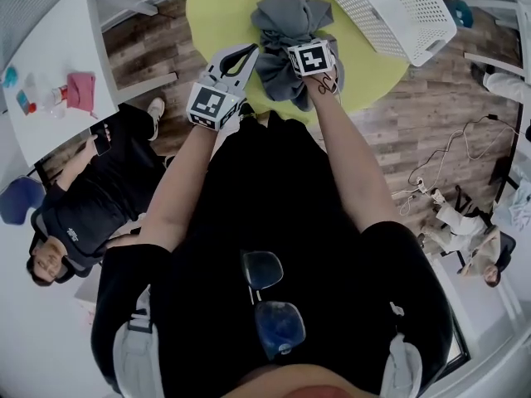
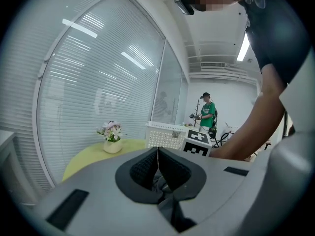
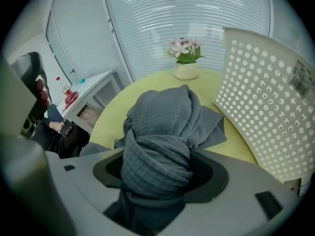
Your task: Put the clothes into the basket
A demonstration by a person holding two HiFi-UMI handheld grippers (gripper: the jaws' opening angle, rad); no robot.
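Both left tongs and right tongs clamp the bunched grey waffle-knit cloth.

The grey cloth hides the right claw's jaw tips, and the head view's top edge cuts off the basket.

Head cam looked steeply down on yellow table; both gripper cams sat low, close, facing across it. All three shared the white basket.
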